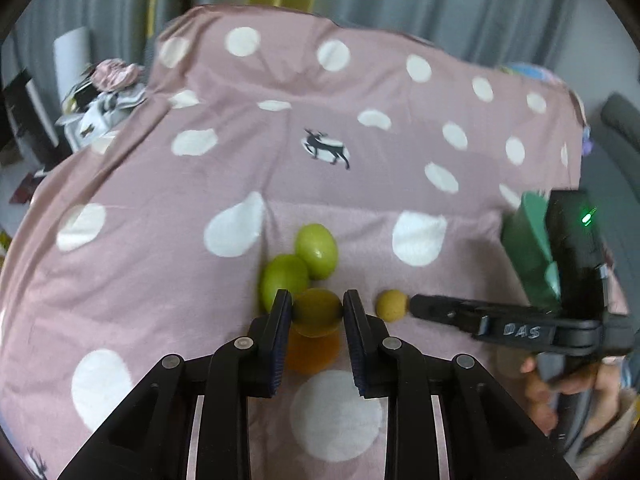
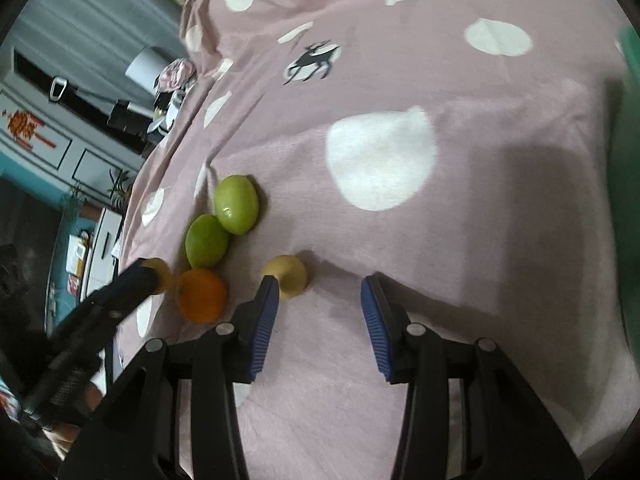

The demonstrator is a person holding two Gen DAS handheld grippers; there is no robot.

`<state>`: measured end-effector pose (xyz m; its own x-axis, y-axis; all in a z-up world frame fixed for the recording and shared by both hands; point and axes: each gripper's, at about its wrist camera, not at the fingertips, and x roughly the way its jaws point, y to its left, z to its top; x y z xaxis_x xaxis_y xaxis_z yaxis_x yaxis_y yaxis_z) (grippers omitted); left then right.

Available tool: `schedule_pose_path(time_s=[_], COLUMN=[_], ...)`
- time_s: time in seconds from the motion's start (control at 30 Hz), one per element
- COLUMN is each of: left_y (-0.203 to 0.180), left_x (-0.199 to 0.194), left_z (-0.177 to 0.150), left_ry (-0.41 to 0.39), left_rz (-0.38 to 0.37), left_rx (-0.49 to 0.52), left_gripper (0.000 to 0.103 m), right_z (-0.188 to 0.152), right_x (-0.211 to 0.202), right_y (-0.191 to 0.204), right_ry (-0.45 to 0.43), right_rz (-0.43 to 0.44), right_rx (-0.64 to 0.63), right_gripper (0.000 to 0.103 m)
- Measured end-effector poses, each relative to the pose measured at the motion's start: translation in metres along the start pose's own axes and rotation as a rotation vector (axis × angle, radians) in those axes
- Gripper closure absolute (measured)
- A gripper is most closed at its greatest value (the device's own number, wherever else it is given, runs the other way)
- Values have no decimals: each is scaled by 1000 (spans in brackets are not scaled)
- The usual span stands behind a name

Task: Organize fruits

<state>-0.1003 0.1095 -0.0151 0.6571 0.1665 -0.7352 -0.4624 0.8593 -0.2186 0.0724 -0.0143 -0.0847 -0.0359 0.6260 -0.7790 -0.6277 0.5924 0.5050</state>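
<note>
1. The left claw (image 1: 316,312) is clamped on a small round yellow-green fruit (image 1: 317,311), held just above the round orange fruit (image 1: 310,354) on the pink, white-dotted bedspread (image 1: 360,192).
2. The right claw (image 2: 320,312) stands released and holds nothing.
3. A small round pale yellow fruit (image 2: 289,276) lies just ahead of its left finger, off-centre, so the right hand is nearer.
4. Two smooth oval green fruits (image 2: 224,220) lie touching, beyond the orange one.
</note>
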Motion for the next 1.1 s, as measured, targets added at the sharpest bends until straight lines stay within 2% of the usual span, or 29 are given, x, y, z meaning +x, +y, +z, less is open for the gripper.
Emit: schedule_pose_path(time_s=[0.1,0.2,0.23,0.3,0.33,0.53,0.67,0.73,0.83,0.93,1.03,1.1], left_y=[7,13,13,16,19,24,17,10,-7,-33,-63,-89], left_x=[-5,-3,-4,-8,-10,-14,-12,-12,-14,-21,-26,-26], left_z=[-4,-10,-12,-15,-16,-19,-23,-24,-21,-13,-8,-8], left_ry=[-5,29,28,23,24,22,42,49,25,-46,-121,-138], left_rz=[10,10,23,35,26,35,15,7,-31,-111,-170,-232], left_rx=[-7,-4,4,3,-5,-5,21,36,47,40,83,136], left_gripper=[76,76,76,76,76,76,76,76,76,76,76,76], right_z=[1,0,-2,-6,-6,-3,-9,-14,-20,-24,-29,-33], right_x=[8,14,16,20,21,17,2,-8,-33,-60,-98,-123], right_y=[11,26,31,40,42,33,32,38,35,24,10,-3], right_ry=[-2,-27,-32,-46,-48,-56,-61,-82,-134,-190,-275,-332], right_rz=[-8,-67,-91,-162,-180,-174,-96,-94,-90,-72,-91,-111], right_rx=[-32,-105,-140,-209,-223,-182,-142,-154,-131,-77,-52,-30], right_gripper=[59,59,62,74,75,75,75,75,75,75,75,75])
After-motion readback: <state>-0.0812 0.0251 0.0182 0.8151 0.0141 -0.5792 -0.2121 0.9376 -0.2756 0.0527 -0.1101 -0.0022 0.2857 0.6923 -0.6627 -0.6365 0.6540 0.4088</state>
